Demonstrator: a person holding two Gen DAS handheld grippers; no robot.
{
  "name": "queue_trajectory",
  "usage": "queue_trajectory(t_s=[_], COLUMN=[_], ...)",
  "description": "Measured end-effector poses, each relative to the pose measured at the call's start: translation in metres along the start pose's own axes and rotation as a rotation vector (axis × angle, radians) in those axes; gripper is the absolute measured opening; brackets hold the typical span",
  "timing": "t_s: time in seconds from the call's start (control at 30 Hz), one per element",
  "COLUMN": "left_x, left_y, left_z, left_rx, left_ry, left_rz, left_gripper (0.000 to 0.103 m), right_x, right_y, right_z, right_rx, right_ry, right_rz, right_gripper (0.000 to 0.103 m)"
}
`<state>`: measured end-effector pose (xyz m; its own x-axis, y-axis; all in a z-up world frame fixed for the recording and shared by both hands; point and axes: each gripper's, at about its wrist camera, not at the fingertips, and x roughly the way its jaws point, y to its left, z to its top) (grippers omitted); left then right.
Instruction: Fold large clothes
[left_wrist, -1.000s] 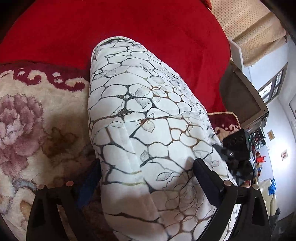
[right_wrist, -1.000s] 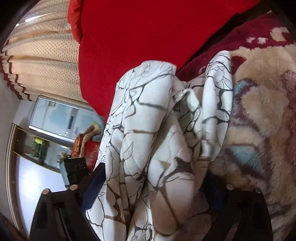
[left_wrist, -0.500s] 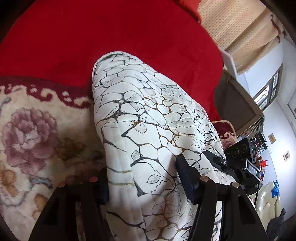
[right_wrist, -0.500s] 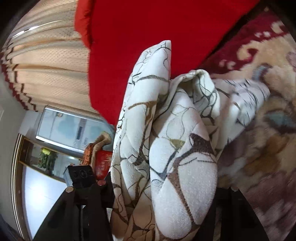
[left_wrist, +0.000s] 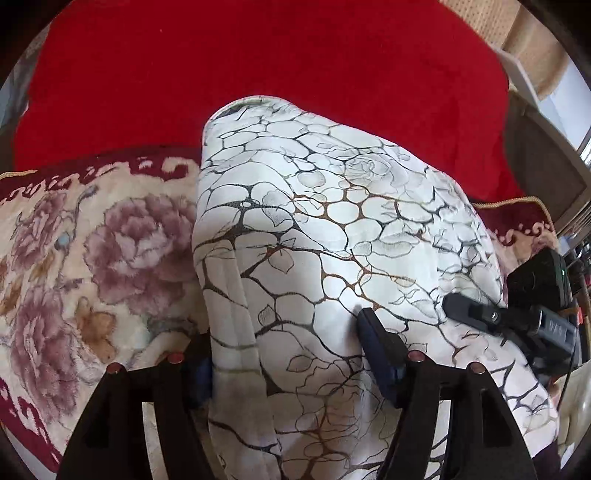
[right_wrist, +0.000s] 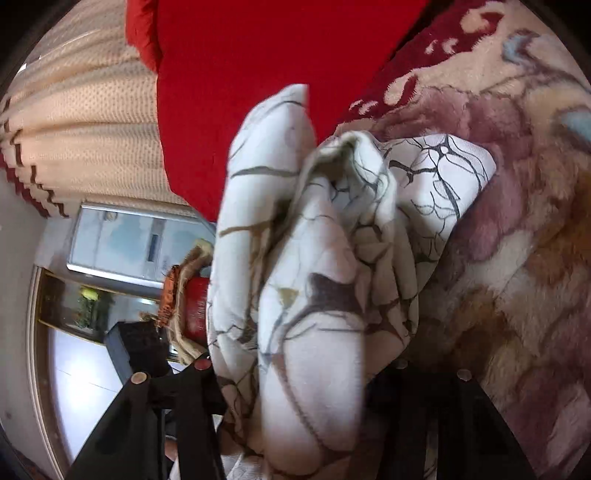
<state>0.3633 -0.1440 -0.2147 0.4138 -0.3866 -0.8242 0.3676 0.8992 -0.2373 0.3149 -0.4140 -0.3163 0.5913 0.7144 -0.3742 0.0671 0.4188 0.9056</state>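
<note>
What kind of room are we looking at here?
Most likely a room in someone's home, perhaps a living room or bedroom. A plush floral blanket and a red cover lie under the white patterned garment, with beige curtains behind.

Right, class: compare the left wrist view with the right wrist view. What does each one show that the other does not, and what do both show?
Only the left wrist view shows the white patterned garment as a smooth, draped sheet, with the other gripper pinching its far edge, and the left gripper closed on the cloth.

Only the right wrist view shows the cloth bunched into thick folds, the beige curtain and the white appliance.

Both show the garment, the red cover and the floral blanket.
</note>
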Motion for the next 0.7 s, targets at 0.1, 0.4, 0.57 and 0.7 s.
queue_trajectory(t_s=[0.1,0.4,0.57,0.7], left_x=[0.0,-0.058,-0.08,-0.102], left_y=[0.004,-0.004,0.001,0.033], left_z=[-0.004,-0.041,-0.061,-0.088], left_rx=[0.002,0.063,0.045,-0.066], left_ry=[-0.019,-0.23,-0.274,-0.331], left_rz=[0.0,0.089,0.155,0.226], left_gripper=[0.073,0.075,0.075,0.075], right_x=[-0.002,-0.056,-0.091,-0.079], right_y=[0.005,0.071,0.131,0.185], right_z=[-0.005,-0.058,-0.094,-0.12], right_rx=[-0.021,-0.18,-0.346,-0.47], right_ry=[-0.012,-0.195,-0.3,-0.273], right_rz=[-0.014,-0.182,-0.196,-0.181], right_gripper=[0.057,0.069,0.066,0.055])
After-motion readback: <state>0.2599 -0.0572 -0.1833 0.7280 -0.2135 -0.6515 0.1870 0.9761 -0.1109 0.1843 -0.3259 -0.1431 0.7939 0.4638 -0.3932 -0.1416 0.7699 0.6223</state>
